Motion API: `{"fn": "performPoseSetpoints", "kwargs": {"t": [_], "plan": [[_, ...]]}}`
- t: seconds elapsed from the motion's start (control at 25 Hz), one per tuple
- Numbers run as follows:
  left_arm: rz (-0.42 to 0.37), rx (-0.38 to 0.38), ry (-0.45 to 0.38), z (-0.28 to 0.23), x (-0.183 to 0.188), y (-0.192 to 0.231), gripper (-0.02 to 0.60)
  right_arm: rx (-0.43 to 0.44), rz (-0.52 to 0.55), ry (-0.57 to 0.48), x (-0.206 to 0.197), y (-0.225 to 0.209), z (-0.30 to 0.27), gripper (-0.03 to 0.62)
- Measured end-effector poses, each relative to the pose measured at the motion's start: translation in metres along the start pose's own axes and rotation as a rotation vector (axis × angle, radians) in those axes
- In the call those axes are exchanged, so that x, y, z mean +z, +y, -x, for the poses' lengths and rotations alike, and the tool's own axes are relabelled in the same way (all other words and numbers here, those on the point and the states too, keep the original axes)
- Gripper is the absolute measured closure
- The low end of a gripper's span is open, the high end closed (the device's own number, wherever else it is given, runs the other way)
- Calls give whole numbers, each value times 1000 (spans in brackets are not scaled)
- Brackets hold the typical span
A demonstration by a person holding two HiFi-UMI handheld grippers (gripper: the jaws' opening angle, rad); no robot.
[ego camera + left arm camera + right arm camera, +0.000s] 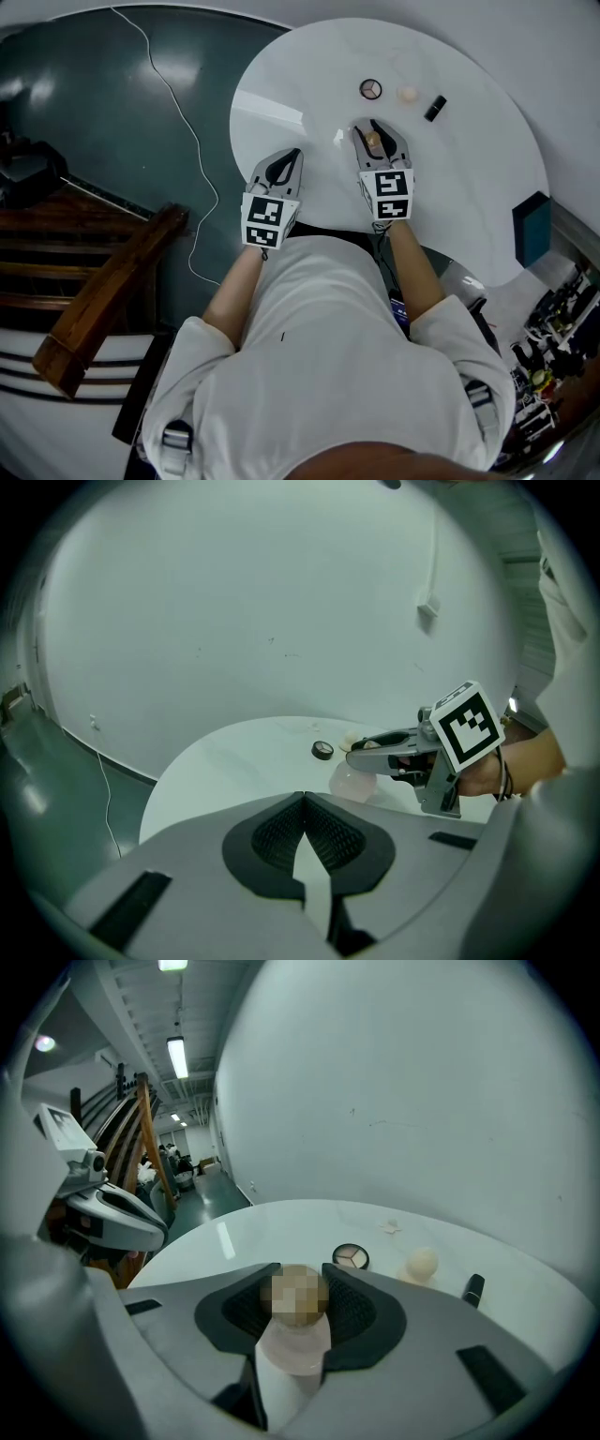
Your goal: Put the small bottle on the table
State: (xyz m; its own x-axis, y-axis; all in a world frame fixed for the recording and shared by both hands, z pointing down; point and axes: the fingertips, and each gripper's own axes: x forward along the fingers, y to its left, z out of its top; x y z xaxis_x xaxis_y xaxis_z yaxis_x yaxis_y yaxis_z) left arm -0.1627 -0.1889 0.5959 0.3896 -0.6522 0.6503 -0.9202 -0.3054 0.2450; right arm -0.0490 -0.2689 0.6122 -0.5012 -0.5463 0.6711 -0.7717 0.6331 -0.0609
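Note:
The small bottle (pixel 373 141) has a pale pink body (pixel 292 1354) and a tan cap. It stands upright between the jaws of my right gripper (pixel 372 127), whose pads lie against the cap on both sides (pixel 300 1274). In the left gripper view the bottle (pixel 352 782) hangs below the right gripper (pixel 361 748), with its base at or just above the white round table (pixel 469 187). My left gripper (pixel 292 156) hovers over the table's near edge, to the left of the right one. It is shut, with nothing between its pads (pixel 302 799).
Beyond the bottle on the table lie a round makeup compact (pixel 370 89), a beige egg-shaped sponge (pixel 407 94) and a small black tube (pixel 435 108). A teal box (pixel 532 225) sits at the table's right edge. Wooden stairs (pixel 112 291) and a white cable (pixel 192 141) are on the left.

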Motion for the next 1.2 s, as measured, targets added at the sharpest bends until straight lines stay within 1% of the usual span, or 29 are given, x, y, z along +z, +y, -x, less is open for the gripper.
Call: {"fn": "performPoseSetpoints", "kwargs": {"t": [0.12, 0.28, 0.36, 0.56, 0.84, 1.04, 1.2], "plan": [[-9, -4, -2, -1, 0, -6, 569, 2, 4, -9, 2, 4, 0, 447], [-25, -19, -11, -1, 3, -19, 569, 12, -9, -30, 3, 3, 8, 381], [-38, -18, -18, 0, 5, -23, 569, 13, -4, -47, 4, 3, 17, 364], [-78, -30, -42, 0, 14, -38, 569, -14, 8, -83, 3, 0, 46, 355], [-95, -66, -58, -1, 17, -68, 569, -38, -19, -89, -16, -6, 86, 379], [-120, -88, -50, -1, 11, -85, 569, -94, -24, -88, -35, -10, 114, 433], [-132, -112, -28, -4, 4, -102, 569, -158, -42, -84, -53, -18, 133, 522]]}}
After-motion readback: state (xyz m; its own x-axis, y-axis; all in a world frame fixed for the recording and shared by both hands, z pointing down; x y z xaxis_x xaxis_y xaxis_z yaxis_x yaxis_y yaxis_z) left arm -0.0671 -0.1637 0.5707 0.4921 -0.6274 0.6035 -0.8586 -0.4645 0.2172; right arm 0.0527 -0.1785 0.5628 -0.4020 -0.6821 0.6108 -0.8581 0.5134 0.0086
